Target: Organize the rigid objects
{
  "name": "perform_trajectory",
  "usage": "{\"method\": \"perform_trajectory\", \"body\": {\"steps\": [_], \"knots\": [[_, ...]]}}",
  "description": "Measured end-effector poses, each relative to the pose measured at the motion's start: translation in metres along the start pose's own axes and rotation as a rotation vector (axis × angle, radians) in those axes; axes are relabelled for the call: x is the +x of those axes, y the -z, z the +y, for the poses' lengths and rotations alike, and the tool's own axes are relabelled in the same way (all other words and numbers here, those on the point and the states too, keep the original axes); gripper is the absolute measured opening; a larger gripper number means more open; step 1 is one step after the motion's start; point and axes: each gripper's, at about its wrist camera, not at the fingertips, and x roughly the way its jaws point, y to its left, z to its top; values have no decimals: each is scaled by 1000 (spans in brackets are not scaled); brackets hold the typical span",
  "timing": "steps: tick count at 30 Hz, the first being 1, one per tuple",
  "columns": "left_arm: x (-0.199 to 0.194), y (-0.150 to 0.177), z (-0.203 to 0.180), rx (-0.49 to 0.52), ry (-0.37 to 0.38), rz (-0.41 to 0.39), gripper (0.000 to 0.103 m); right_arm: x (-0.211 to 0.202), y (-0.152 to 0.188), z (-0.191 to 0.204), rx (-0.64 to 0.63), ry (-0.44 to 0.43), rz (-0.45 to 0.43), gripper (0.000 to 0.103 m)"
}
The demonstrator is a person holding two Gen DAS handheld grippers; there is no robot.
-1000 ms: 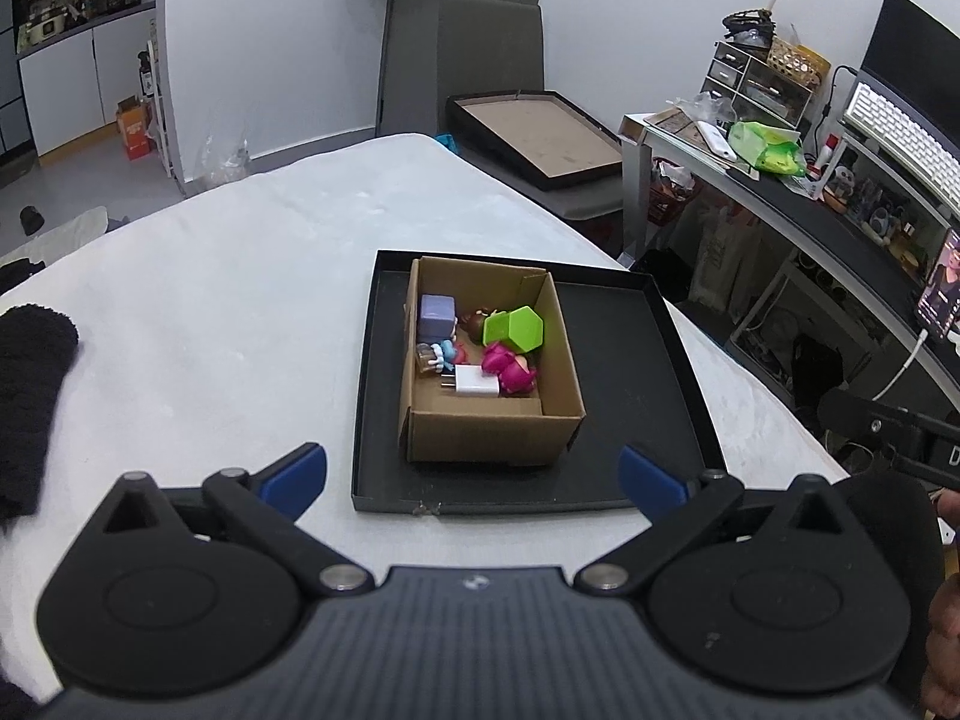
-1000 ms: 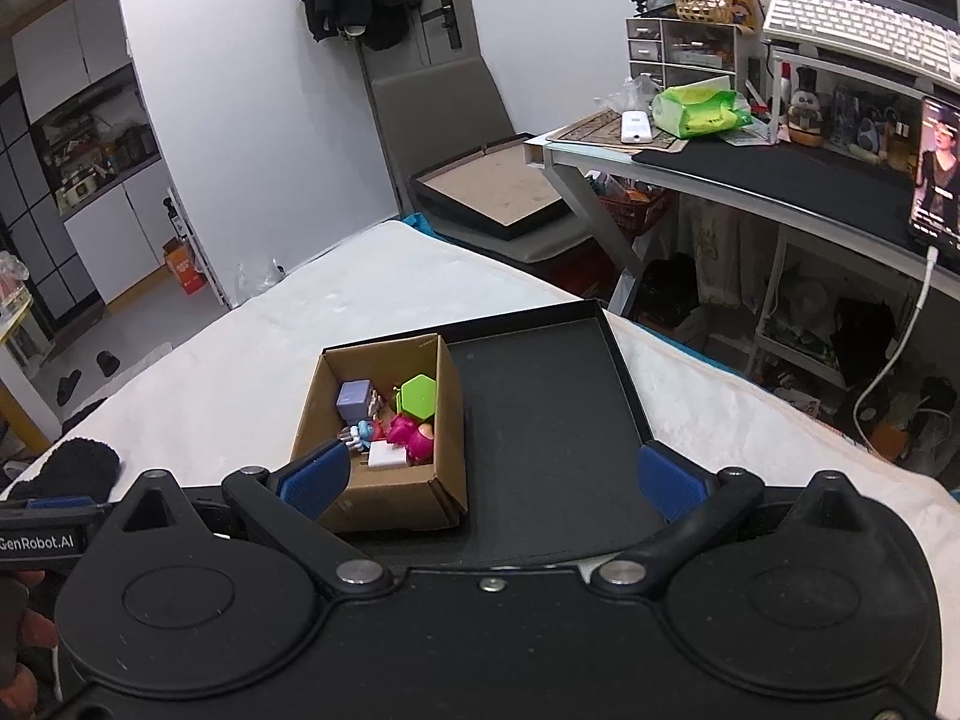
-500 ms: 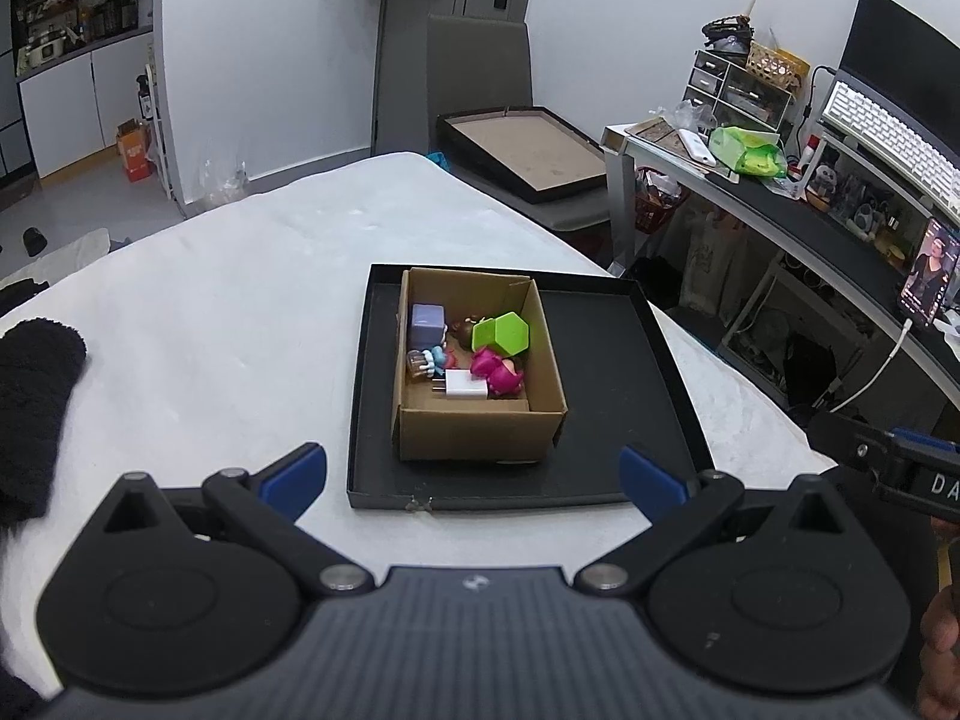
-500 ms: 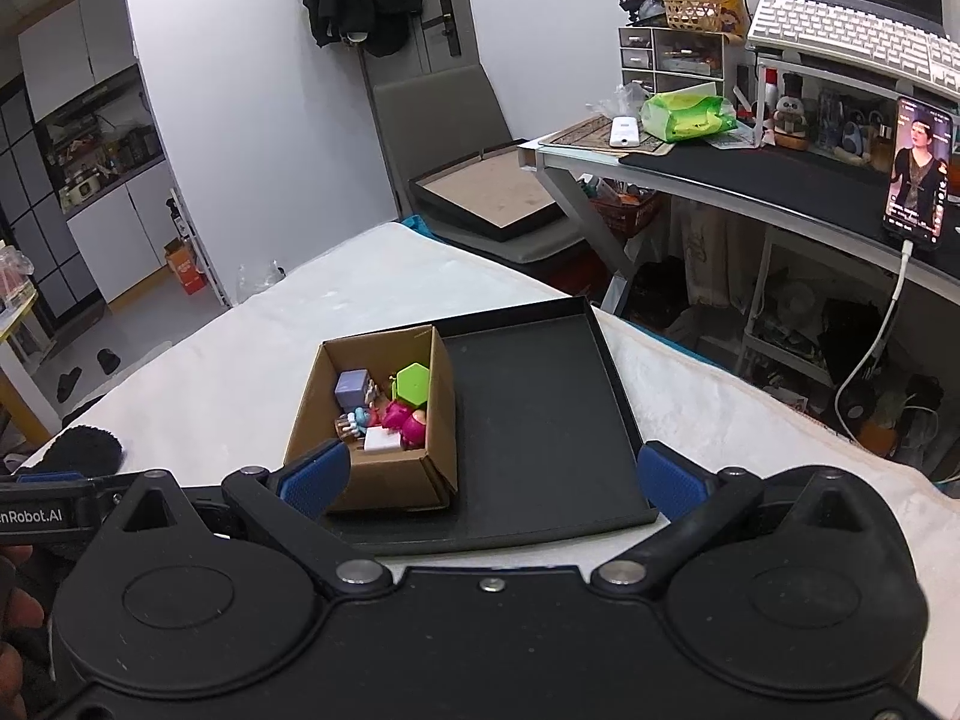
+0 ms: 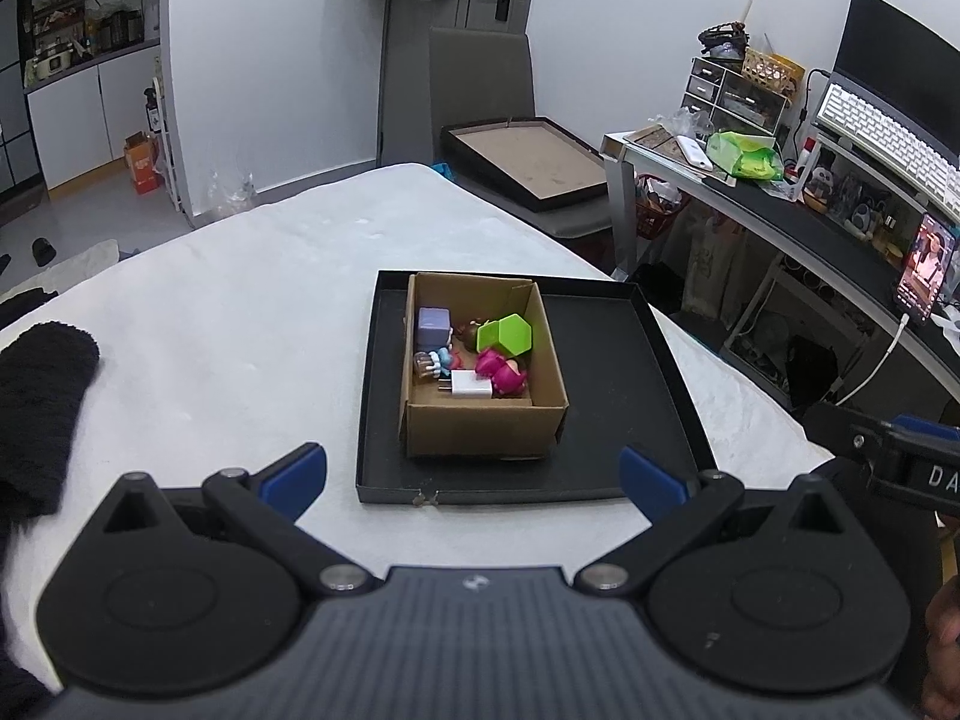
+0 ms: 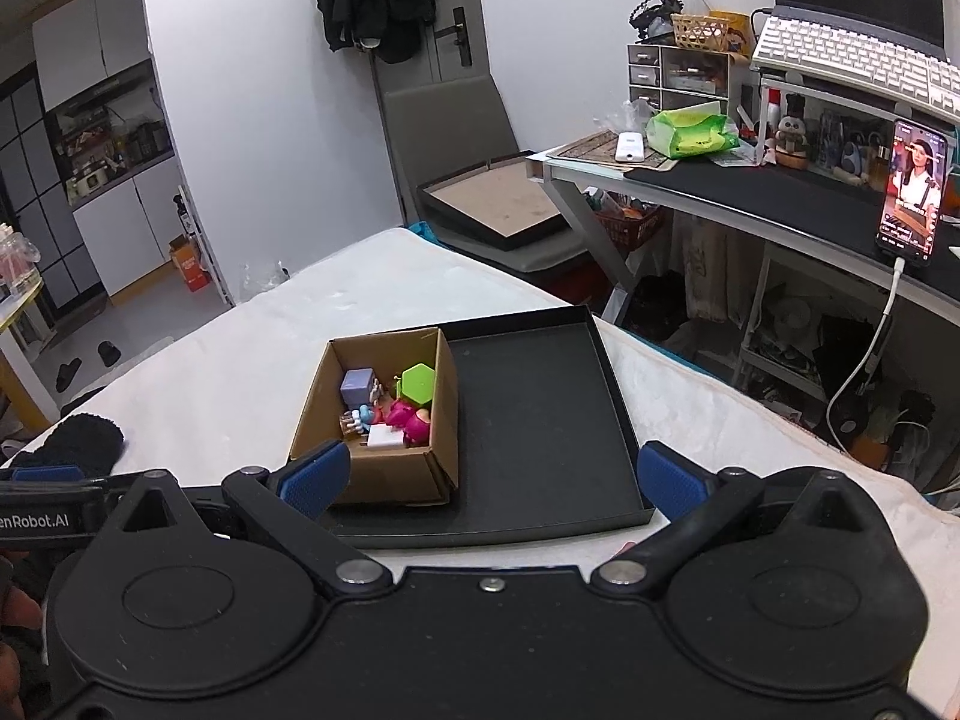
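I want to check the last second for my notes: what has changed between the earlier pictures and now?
Both grippers drew back from the cardboard box, which now looks smaller and farther in both views. The left gripper and right gripper stayed open and empty; nothing was taken or released. The box, its toys and the black tray did not move on the white table.

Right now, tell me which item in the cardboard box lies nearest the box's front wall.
The white charger: it lies against the near wall, in front of the pink toy, green hexagon and purple cube.

Black tray (image 5: 612,372), brown cardboard box (image 5: 480,429), lime-green hexagon block (image 5: 510,333), lilac cube (image 5: 433,327), white cloth (image 5: 228,312)
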Motion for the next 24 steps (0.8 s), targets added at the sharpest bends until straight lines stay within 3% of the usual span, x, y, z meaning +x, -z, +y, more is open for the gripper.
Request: {"method": "perform_trajectory", "body": {"steps": [24], "knots": [[-6,2,3,0,10,-6,103,-5,1,8,-25,16,-9,103]]}}
